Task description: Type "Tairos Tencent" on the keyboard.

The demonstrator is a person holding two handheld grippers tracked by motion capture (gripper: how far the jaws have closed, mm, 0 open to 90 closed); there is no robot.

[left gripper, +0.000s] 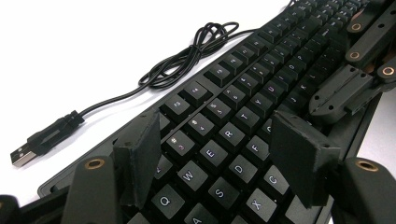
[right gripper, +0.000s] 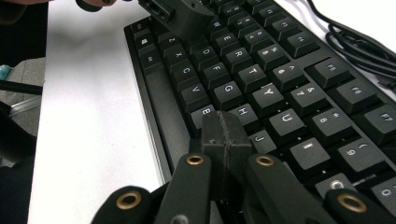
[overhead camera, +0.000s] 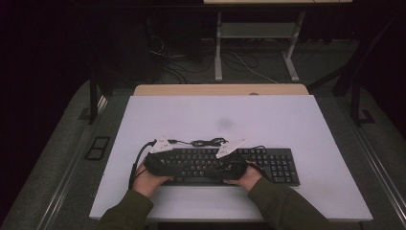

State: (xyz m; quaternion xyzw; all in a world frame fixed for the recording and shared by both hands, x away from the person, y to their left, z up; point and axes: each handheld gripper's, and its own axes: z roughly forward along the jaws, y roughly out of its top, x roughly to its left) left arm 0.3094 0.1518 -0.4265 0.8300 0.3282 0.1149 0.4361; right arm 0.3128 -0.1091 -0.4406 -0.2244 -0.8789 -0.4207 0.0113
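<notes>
Fingers [left gripper: 140, 163] on left gripper [left gripper: 219, 161] spread, right gripper [right gripper: 225, 140] pinched empty over keyboard [overhead camera: 282, 165]; may hit neighbouring keys.

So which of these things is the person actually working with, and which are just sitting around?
In use:
- black full-size computer keyboard
- left gripper, jaws apart over the letter keys
- right gripper, jaws closed above the keys

Just lying about:
- keyboard's black USB cable, unplugged, bunched on the white table
- cables on the floor beyond

Black keyboard [overhead camera: 268, 165] flat on white table nr front edge, USB cable [left gripper: 187, 60] loose
</notes>
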